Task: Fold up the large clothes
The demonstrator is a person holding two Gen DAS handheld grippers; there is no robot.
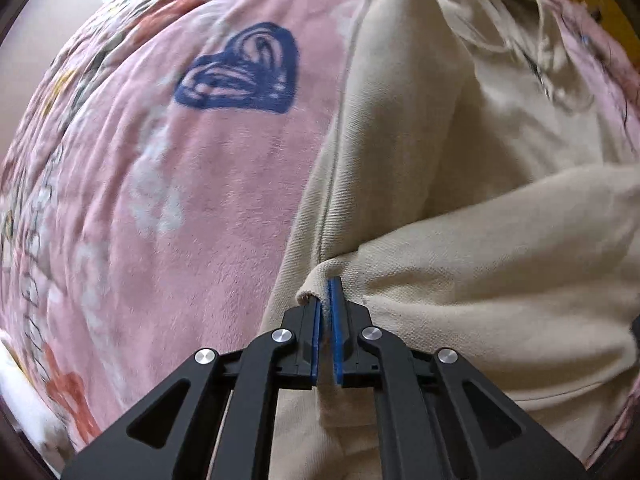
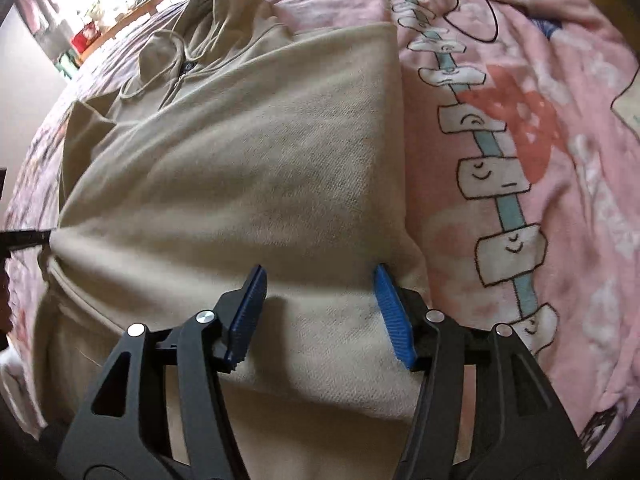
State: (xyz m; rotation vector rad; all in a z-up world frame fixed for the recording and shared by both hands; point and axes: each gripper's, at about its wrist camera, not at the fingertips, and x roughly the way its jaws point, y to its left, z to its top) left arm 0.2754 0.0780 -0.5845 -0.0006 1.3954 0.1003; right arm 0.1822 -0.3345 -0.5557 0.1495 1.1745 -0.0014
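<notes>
A beige hooded sweatshirt lies on a pink printed blanket, hood and drawstrings at the far end. My left gripper is shut on a folded edge of the sweatshirt, lifting a layer across the body. Its tip shows at the left edge of the right wrist view. My right gripper is open and empty, its blue pads just above the lower right part of the sweatshirt, near its right side edge.
The blanket has a blue heart print left of the sweatshirt. Thin black cables lie on the blanket at the far right. A window and cluttered shelf stand beyond the bed, far left.
</notes>
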